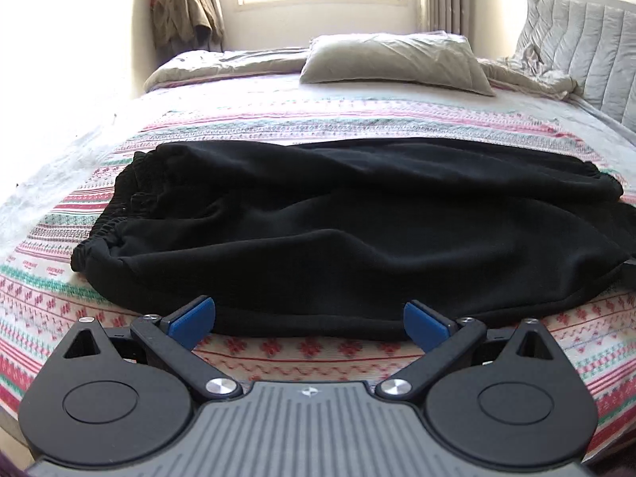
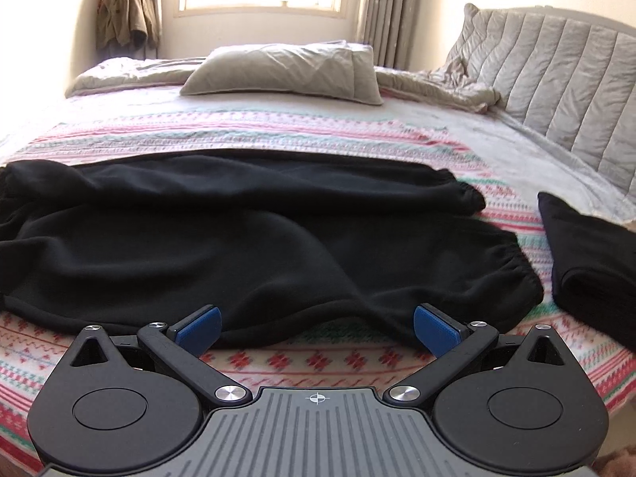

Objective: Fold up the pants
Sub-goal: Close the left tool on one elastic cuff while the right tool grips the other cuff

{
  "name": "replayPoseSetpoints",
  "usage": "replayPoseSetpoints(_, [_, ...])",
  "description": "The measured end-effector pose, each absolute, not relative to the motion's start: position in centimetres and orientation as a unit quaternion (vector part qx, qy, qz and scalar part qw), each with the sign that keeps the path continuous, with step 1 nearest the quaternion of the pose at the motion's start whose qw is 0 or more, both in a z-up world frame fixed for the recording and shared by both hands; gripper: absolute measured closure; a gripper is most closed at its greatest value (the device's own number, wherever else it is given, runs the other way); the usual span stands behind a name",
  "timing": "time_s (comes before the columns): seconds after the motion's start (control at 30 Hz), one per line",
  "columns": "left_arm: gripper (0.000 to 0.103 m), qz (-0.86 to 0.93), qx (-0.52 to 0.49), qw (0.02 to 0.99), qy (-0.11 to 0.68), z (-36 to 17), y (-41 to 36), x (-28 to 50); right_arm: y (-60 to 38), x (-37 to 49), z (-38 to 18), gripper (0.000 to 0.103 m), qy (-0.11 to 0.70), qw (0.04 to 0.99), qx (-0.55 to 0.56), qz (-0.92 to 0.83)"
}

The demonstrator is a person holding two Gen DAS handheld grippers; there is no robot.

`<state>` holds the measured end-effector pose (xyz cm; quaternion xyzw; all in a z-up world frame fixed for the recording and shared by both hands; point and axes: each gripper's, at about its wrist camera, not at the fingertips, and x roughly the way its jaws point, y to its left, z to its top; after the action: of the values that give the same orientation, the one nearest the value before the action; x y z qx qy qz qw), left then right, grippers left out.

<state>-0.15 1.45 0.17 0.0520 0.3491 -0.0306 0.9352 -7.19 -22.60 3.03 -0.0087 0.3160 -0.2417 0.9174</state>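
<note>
Black pants (image 1: pixel 338 222) lie spread sideways across the patterned bedspread, waistband (image 1: pixel 119 206) at the left and elastic cuffs (image 2: pixel 512 262) at the right. My left gripper (image 1: pixel 309 320) is open, its blue pads (image 1: pixel 190 318) just short of the pants' near edge on the waist half. My right gripper (image 2: pixel 317 328) is open too, hovering at the near edge of the pants (image 2: pixel 246 238) on the leg half. Nothing is held between either pair of fingers.
A folded black garment (image 2: pixel 592 250) lies on the bedspread (image 1: pixel 310 349) right of the cuffs. A grey pillow (image 1: pixel 393 61) and rumpled duvet sit at the far side, a quilted headboard (image 2: pixel 556 75) at the right. Clothes hang by the window (image 1: pixel 183 4).
</note>
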Motion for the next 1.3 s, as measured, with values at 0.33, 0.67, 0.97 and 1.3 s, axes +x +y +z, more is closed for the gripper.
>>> replayPoseSetpoints(0.33, [0.000,-0.019,-0.051,0.915,0.401,1.1,11.0,2.8,-29.2,-8.3,4.8,0.000,0.372,0.902,0.031,-0.217])
replayPoseSetpoints(0.67, [0.006,0.034,-0.248,0.885,0.393,0.1,21.5,4.3,-34.5,-8.6,3.5,0.000,0.385,0.886,0.141,-0.218])
replayPoseSetpoints(0.97, [0.055,-0.015,-0.359,0.846,0.394,-3.4,23.6,4.9,-41.0,-11.3,1.8,0.002,0.345,0.853,0.237,-0.312])
replayPoseSetpoints(1.3, [0.093,-0.004,-0.366,0.854,0.370,-4.0,23.0,5.5,-43.1,-10.9,-0.2,0.054,0.317,0.861,0.273,-0.290])
